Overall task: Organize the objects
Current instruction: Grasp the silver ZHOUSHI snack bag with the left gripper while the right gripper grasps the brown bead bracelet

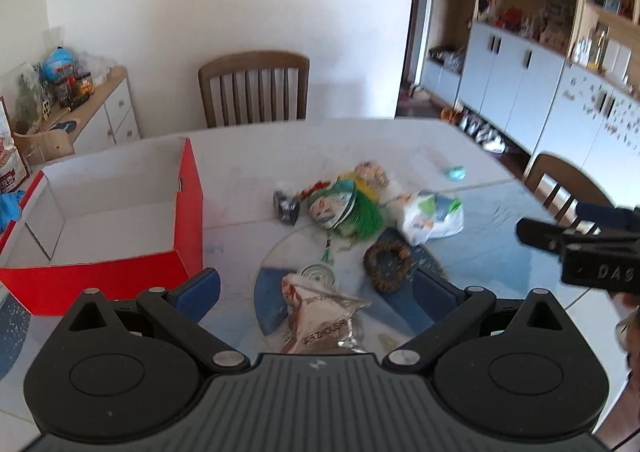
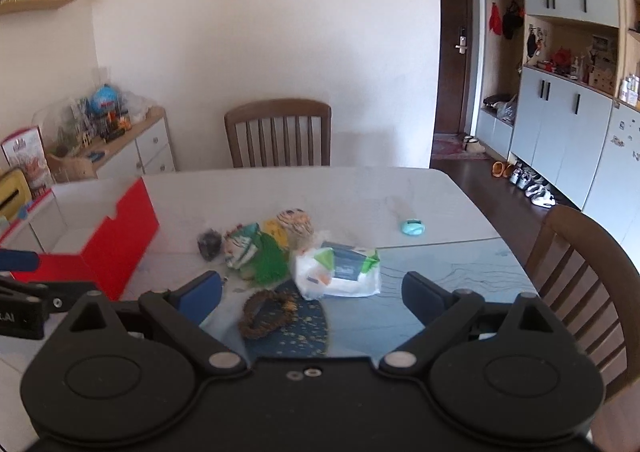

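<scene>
An open red box [image 1: 120, 212] with a white inside stands at the table's left; it also shows in the right wrist view [image 2: 116, 248]. A pile lies mid-table: a green-haired mask doll [image 1: 340, 208], a small dark jar [image 1: 286, 206], a white wipes pack [image 1: 434, 216], a brown woven ring [image 1: 387, 262], a silver snack bag [image 1: 320, 316] and a small teal object [image 1: 455, 172]. My left gripper [image 1: 316, 292] is open above the snack bag. My right gripper [image 2: 312, 294] is open above the ring [image 2: 266, 314] and near the wipes pack [image 2: 340, 272].
A wooden chair [image 1: 254, 90] stands behind the table [image 1: 360, 144], another chair [image 2: 588, 280] at its right. A sideboard with clutter [image 1: 80, 108] is at the left wall. Cabinets [image 2: 560, 124] and shoes line the right wall.
</scene>
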